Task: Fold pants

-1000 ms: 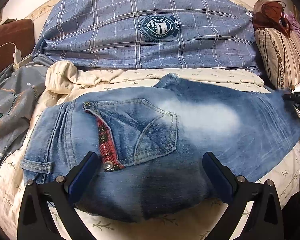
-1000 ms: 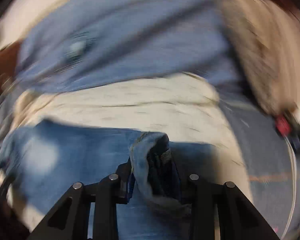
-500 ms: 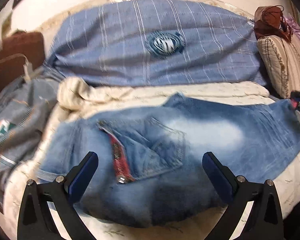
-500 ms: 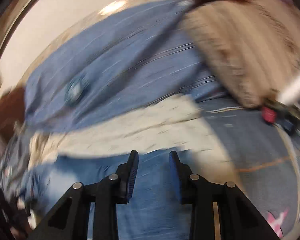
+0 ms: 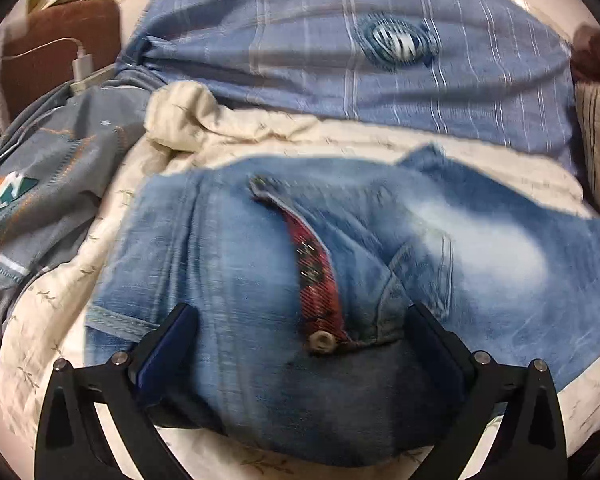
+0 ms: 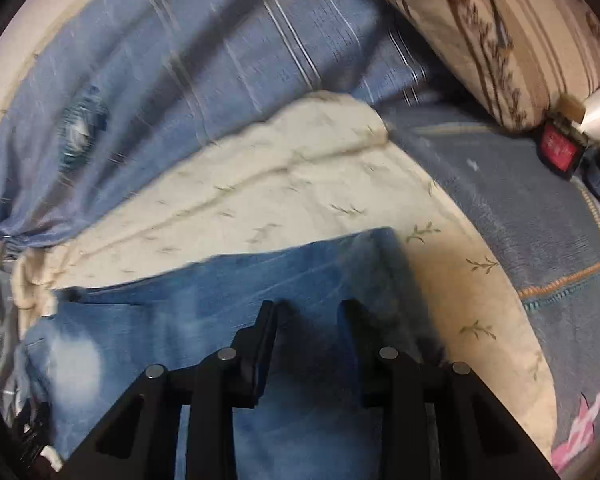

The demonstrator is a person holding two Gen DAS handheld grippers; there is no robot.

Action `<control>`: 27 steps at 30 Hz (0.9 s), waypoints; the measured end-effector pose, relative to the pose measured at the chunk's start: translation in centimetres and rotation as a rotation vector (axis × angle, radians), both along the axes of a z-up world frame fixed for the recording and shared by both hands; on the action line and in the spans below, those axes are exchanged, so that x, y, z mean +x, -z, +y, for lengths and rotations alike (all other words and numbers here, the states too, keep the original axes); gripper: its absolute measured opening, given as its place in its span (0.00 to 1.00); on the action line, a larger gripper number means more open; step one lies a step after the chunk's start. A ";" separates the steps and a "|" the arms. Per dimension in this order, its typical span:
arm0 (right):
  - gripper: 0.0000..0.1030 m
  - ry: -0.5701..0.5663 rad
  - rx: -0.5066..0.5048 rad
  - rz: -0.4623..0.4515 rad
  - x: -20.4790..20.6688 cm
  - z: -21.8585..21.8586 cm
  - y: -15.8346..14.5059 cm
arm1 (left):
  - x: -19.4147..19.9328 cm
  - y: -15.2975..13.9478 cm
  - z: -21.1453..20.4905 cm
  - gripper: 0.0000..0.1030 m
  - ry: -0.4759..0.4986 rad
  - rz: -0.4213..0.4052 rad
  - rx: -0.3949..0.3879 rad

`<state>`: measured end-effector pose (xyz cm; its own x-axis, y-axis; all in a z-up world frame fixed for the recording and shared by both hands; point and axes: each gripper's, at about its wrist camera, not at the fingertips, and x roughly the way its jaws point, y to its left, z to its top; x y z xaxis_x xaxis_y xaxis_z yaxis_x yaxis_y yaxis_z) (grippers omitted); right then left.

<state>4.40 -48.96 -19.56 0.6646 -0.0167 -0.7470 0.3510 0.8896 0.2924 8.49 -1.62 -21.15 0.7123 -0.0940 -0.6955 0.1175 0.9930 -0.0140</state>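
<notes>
The wide-spread left gripper [image 5: 300, 344] and narrowly parted, empty right gripper [image 6: 308, 340] are held low over the faded blue denim pants [image 5: 380, 264].

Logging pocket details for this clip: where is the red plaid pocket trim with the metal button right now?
In the left wrist view, the red plaid pocket trim runs down the folded blue denim jeans at centre, its metal button between the open left gripper fingers.

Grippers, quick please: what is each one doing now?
Left gripper: open wide, holds nothing, above the faded blue denim jeans.
Right gripper: open, holds nothing.
</notes>
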 end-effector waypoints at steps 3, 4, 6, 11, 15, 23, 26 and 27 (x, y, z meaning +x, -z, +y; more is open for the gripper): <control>0.45 -0.066 0.032 -0.038 -1.4 2.8 -1.3 | -0.9 -1.7 1.1 1.00 -0.018 -0.086 -0.041; 0.65 -0.091 0.020 -0.024 -1.6 3.9 -1.3 | -1.2 -2.3 1.7 1.00 -0.078 -0.130 -0.005; 0.68 -0.139 -0.071 -0.003 -2.5 6.4 -1.3 | -1.4 -2.9 3.1 1.00 -0.182 -0.165 0.014; 0.68 -0.167 -0.068 0.149 -1.4 7.9 2.9 | 0.7 -0.7 7.2 1.00 -0.304 0.004 -0.094; 0.81 -0.225 -0.143 0.181 -1.0 9.2 4.8 | 2.5 2.2 9.1 1.00 -0.286 0.172 -0.233; 0.91 -0.192 0.001 -0.025 -5.7 6.8 1.8 | -1.0 -1.6 8.6 1.00 -0.262 -0.019 -0.172; 0.91 -0.103 0.130 -0.175 -10.0 2.4 0.7 | -2.8 -3.8 6.5 1.00 -0.209 -0.106 -0.055; 0.91 -0.062 0.193 -0.220 -11.6 0.6 0.6 | -3.2 -4.3 5.4 1.00 -0.175 -0.122 -0.023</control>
